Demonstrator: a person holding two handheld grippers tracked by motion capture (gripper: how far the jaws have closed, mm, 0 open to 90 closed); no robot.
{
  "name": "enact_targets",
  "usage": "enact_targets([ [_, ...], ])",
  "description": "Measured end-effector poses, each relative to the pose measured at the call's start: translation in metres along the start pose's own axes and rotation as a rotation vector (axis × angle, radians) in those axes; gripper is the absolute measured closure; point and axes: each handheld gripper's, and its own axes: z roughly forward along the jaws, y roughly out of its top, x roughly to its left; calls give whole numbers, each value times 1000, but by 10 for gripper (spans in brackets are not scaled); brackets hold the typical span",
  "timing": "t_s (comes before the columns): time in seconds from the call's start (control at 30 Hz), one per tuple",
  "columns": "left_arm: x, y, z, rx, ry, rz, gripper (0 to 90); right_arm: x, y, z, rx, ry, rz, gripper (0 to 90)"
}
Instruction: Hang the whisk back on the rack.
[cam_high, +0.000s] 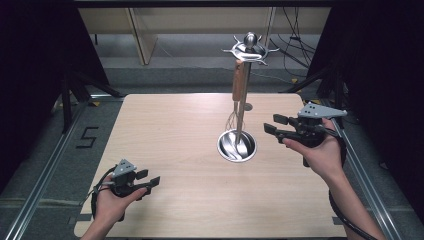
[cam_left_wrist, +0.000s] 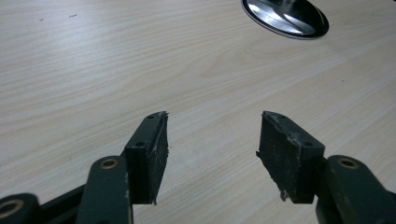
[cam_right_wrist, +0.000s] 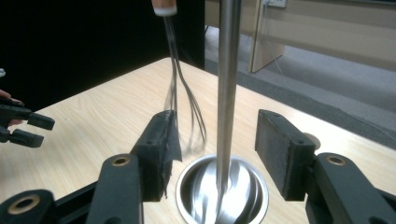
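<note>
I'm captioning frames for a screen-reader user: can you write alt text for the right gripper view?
Open right gripper, nothing between its jaws, faces a steel stand pole rising from a round steel base on a wooden table. A whisk hangs left of the pole; the left gripper is at far left.

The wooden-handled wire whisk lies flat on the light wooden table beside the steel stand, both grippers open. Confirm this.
Wrong on one point: the wooden-handled wire whisk hangs from the steel stand, as the high view shows. Both the left gripper and right gripper are open.
</note>
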Motion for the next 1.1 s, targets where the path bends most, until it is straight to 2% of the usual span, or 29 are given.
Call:
enact_targets([
  [0.17, 0, 0, 0, 2, -1, -2, 411, -3, -12, -2, 21, -1, 28, 473],
  [0.2, 0, 0, 0, 2, -1, -2, 411, -3, -18, -4, 41, -4, 52, 471],
  [0.23, 0, 0, 0, -5, 4, -5, 411, -3, -18, -4, 41, -4, 52, 471],
  [0.27, 0, -1, 0, -2, 4, -15, 411, -6, -21, -4, 42, -9, 27, 469],
  [0.33, 0, -1, 0, 2, -1, -14, 410, -6, -27, -4, 40, -13, 50, 466],
  [0.4, 0, -1, 0, 1, 0, -14, 410, -10, -35, -5, 66, -21, 47, 463],
  [0.47, -1, -1, 0, 1, 3, -17, 410, -9, -41, -6, 80, -23, 80, 462],
  [0.53, 0, -1, 0, 2, 3, -17, 410, -12, -48, -6, 69, -32, 75, 460],
  [0.57, 0, -1, 0, 3, 0, -13, 409, -13, -52, -9, 95, -36, 88, 459],
  [0.67, 0, -1, 0, 4, 5, -18, 408, -16, -60, -13, 117, -38, 101, 457],
  [0.8, 0, -1, 1, 3, 5, -13, 408, -18, -71, -14, 122, -45, 128, 455],
  [0.83, 0, -1, 1, 4, 5, -13, 407, -20, -75, -15, 123, -56, 116, 455],
  [0.87, 0, -1, 0, 5, 5, -5, 407, -21, -83, -16, 145, -61, 131, 454],
  [0.9, 0, -1, 0, 4, 6, -4, 407, -21, -83, -16, 145, -61, 131, 454],
  [0.93, 0, -1, 0, 4, 6, -3, 406, -24, -92, -15, 146, -70, 107, 452],
  [0.97, 0, -1, 0, 7, 4, -3, 406, -24, -92, -15, 146, -70, 107, 452],
  [1.03, 0, -1, 1, 10, 5, -1, 406, -22, -103, -14, 162, -76, 146, 451],
  [1.1, -1, -1, 1, 9, 3, -4, 405, -23, -109, -14, 177, -78, 145, 449],
])
